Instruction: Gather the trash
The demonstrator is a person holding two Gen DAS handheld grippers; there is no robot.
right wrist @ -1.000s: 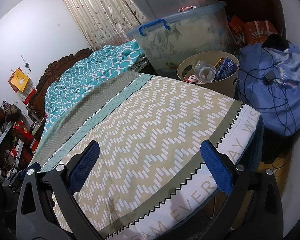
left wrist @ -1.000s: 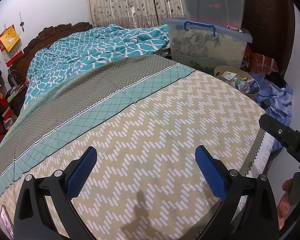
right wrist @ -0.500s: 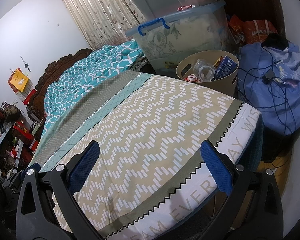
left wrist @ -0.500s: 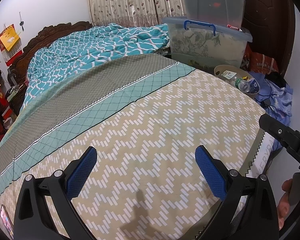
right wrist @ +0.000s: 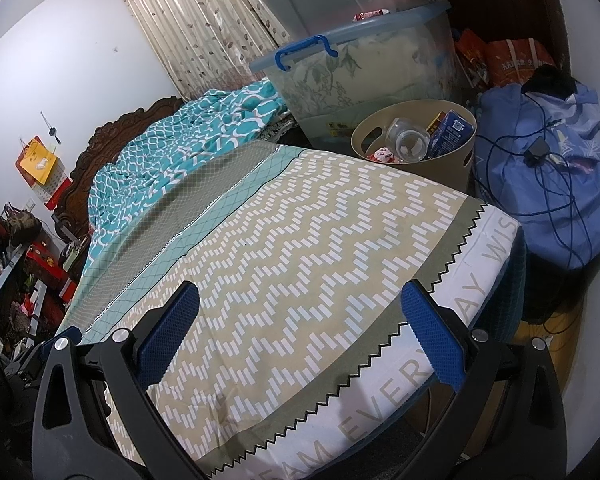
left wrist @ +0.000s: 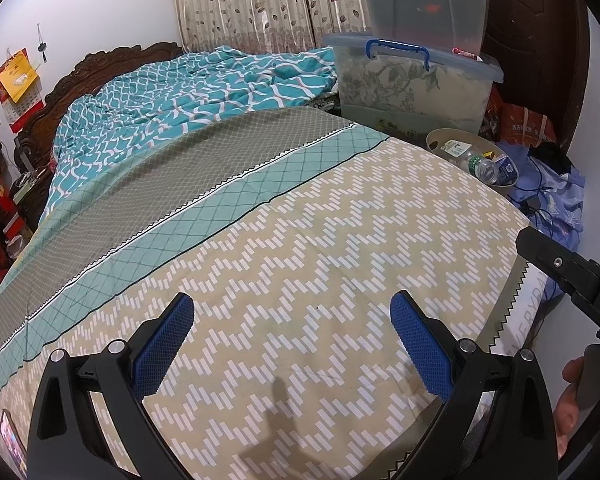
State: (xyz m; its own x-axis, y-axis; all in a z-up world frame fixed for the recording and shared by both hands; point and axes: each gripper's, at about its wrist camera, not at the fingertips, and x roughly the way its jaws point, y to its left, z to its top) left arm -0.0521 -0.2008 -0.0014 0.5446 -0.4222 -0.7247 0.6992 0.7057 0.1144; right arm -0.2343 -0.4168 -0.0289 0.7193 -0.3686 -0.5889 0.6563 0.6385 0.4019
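Observation:
A beige round bin stands on the floor at the bed's far corner. It holds a clear plastic bottle, a blue carton and other trash. It also shows in the left wrist view, with the bottle in it. My left gripper is open and empty above the zigzag bedsheet. My right gripper is open and empty above the bed's foot edge. It shows at the right edge of the left wrist view. I see no loose trash on the bed.
Stacked clear storage boxes stand behind the bin. A blue bag with cables lies to the right of it. A teal quilt covers the head of the bed. A phone lies at the bed's near left.
Both views have shifted slightly; the bin sits a little lower in each frame. Both grippers stay open and empty.

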